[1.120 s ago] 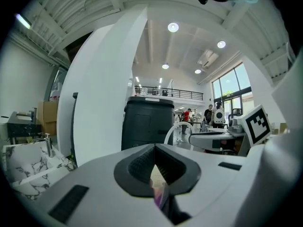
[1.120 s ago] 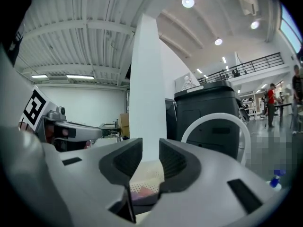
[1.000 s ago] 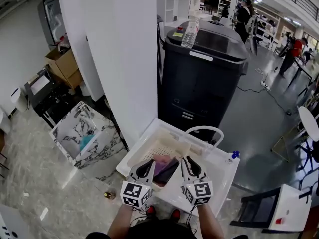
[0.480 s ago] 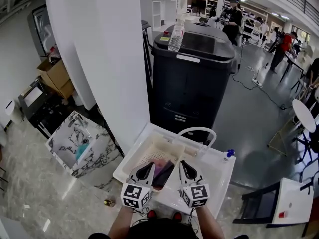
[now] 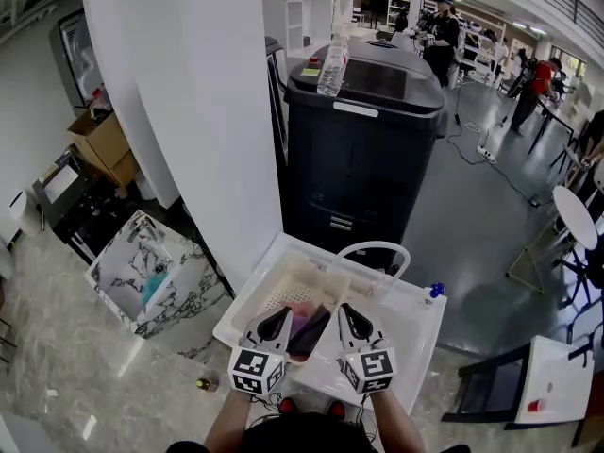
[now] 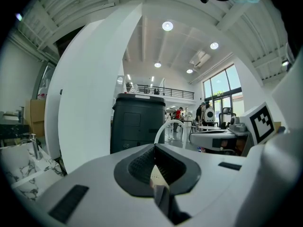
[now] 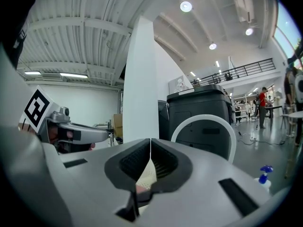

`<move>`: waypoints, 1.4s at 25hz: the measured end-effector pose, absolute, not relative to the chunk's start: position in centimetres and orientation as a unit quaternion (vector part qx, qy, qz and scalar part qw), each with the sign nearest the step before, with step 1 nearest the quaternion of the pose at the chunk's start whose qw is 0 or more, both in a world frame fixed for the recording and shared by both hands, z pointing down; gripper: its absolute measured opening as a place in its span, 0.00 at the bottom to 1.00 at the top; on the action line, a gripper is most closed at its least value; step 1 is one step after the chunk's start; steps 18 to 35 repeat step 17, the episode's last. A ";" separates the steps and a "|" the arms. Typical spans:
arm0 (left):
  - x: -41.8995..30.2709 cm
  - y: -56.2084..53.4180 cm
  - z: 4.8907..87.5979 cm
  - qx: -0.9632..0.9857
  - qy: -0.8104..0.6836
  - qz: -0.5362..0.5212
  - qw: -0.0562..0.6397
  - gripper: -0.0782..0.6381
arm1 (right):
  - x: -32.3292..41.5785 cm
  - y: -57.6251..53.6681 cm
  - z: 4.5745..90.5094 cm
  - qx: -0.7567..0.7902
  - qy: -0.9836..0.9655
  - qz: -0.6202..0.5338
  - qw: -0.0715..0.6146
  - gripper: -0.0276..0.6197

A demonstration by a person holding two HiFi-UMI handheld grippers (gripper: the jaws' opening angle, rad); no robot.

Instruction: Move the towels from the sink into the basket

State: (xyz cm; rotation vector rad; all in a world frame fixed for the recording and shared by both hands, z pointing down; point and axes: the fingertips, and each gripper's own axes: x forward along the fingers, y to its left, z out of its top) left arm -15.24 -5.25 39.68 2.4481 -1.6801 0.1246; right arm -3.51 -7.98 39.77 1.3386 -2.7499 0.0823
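In the head view, the towel [image 5: 307,330], a limp pink-and-dark cloth, lies in the white sink [image 5: 415,314], against the near side of the cream basket [image 5: 288,291] that sits in the sink's far left part. The left gripper [image 5: 281,314] and right gripper [image 5: 345,311] flank the towel over the sink's near edge. The left gripper view shows its ribbed black pads pressed together, with only a sliver of perforated cream plastic visible below them. In the right gripper view the jaws have just been closing and meet at the tips; no cloth shows between them, only a pink scrap lower down. The likely trouble is that with so thin a bite, or none, a lift would leave the soft fabric behind or let it slip onto the smooth, glossy basin short of the basket's stiff rim.
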 end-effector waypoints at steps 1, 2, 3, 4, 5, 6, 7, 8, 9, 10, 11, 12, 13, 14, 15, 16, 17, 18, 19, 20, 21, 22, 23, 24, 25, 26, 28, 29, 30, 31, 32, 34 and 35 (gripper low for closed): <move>-15.2 -5.3 39.7 0.821 -0.563 0.042 0.085 0.12 | -3.5 -8.0 39.7 0.437 -0.898 0.027 0.040 0.09; -15.1 -5.3 39.7 0.821 -0.563 0.041 0.085 0.12 | -3.4 -8.1 39.7 0.437 -0.898 0.028 0.040 0.09; -15.1 -5.4 39.8 0.821 -0.563 0.041 0.085 0.12 | -3.4 -8.1 39.8 0.437 -0.898 0.028 0.041 0.09; -15.1 -5.4 39.8 0.821 -0.563 0.041 0.086 0.12 | -3.4 -8.1 39.9 0.436 -0.898 0.027 0.042 0.09; -15.1 -5.4 39.9 0.821 -0.563 0.042 0.086 0.12 | -3.5 -8.1 40.0 0.435 -0.899 0.027 0.043 0.09; -15.2 -5.4 39.9 0.821 -0.563 0.042 0.086 0.12 | -3.5 -8.1 40.1 0.434 -0.899 0.027 0.044 0.09; -15.2 -5.4 39.9 0.821 -0.563 0.041 0.086 0.12 | -3.6 -8.0 40.2 0.433 -0.900 0.027 0.045 0.09; -15.2 -5.4 39.9 0.821 -0.563 0.041 0.086 0.12 | -3.7 -8.0 40.3 0.432 -0.900 0.028 0.046 0.09; -15.2 -5.4 39.9 0.821 -0.564 0.041 0.086 0.12 | -3.7 -8.0 40.3 0.431 -0.901 0.028 0.046 0.09; -15.3 -5.4 39.9 0.820 -0.564 0.041 0.087 0.12 | -3.8 -8.0 40.2 0.432 -0.901 0.029 0.045 0.09; -15.3 -5.4 39.9 0.820 -0.564 0.041 0.087 0.12 | -3.8 -8.1 40.1 0.432 -0.900 0.029 0.043 0.09; -15.3 -5.4 40.0 0.820 -0.564 0.042 0.087 0.12 | -3.8 -8.1 40.0 0.433 -0.900 0.029 0.043 0.09; -15.3 -5.4 40.0 0.820 -0.564 0.042 0.087 0.12 | -3.8 -8.1 40.0 0.433 -0.900 0.028 0.043 0.09; -15.2 -5.4 40.0 0.820 -0.564 0.043 0.086 0.12 | -3.8 -8.1 40.0 0.433 -0.900 0.027 0.043 0.09; -15.2 -5.3 39.9 0.821 -0.564 0.042 0.085 0.12 | -3.8 -8.0 40.0 0.433 -0.900 0.027 0.044 0.09; -15.1 -5.3 39.8 0.821 -0.564 0.042 0.084 0.12 | -3.7 -8.0 40.0 0.432 -0.900 0.026 0.045 0.09; -15.1 -5.3 39.7 0.821 -0.564 0.041 0.083 0.12 | -3.7 -7.9 40.0 0.432 -0.901 0.026 0.046 0.09; -15.1 -5.3 39.7 0.821 -0.564 0.041 0.083 0.12 | -3.7 -7.9 40.0 0.432 -0.901 0.026 0.046 0.09; -15.1 -5.3 39.7 0.821 -0.564 0.041 0.083 0.12 | -3.7 -7.9 40.0 0.432 -0.901 0.026 0.046 0.09; -15.1 -5.3 39.7 0.821 -0.564 0.041 0.083 0.12 | -3.7 -7.9 40.0 0.432 -0.901 0.026 0.046 0.09; -15.1 -5.3 39.7 0.821 -0.564 0.041 0.083 0.12 | -3.7 -7.9 40.0 0.432 -0.901 0.026 0.046 0.09; -15.1 -5.3 39.7 0.821 -0.564 0.041 0.083 0.12 | -3.7 -7.9 40.0 0.432 -0.901 0.026 0.046 0.09; -15.1 -5.3 39.7 0.821 -0.564 0.041 0.083 0.12 | -3.7 -7.9 40.0 0.432 -0.901 0.026 0.046 0.09; -15.1 -5.3 39.7 0.821 -0.564 0.041 0.083 0.12 | -3.7 -7.9 40.0 0.432 -0.901 0.026 0.046 0.09; -15.1 -5.3 39.7 0.821 -0.564 0.041 0.083 0.12 | -3.7 -7.9 40.0 0.432 -0.901 0.026 0.046 0.09; -15.1 -5.3 39.7 0.821 -0.564 0.041 0.083 0.12 | -3.7 -7.9 40.0 0.432 -0.901 0.026 0.046 0.09; -15.1 -5.3 39.7 0.821 -0.564 0.041 0.083 0.12 | -3.7 -7.9 40.0 0.432 -0.901 0.026 0.046 0.09; -15.1 -5.3 39.7 0.821 -0.564 0.041 0.083 0.12 | -3.7 -7.9 40.0 0.432 -0.901 0.026 0.046 0.09; -15.1 -5.3 39.7 0.821 -0.564 0.041 0.083 0.12 | -3.7 -7.9 40.0 0.432 -0.901 0.026 0.046 0.09; -15.1 -5.3 39.7 0.821 -0.564 0.041 0.083 0.12 | -3.7 -7.9 40.0 0.432 -0.901 0.026 0.046 0.09; -15.1 -5.3 39.7 0.821 -0.564 0.041 0.083 0.12 | -3.7 -7.9 40.0 0.432 -0.901 0.026 0.046 0.09; -15.1 -5.3 39.7 0.821 -0.564 0.041 0.083 0.12 | -3.7 -7.9 40.0 0.432 -0.901 0.026 0.046 0.09; -15.1 -5.3 39.7 0.821 -0.564 0.041 0.083 0.12 | -3.7 -7.9 40.0 0.432 -0.901 0.026 0.046 0.09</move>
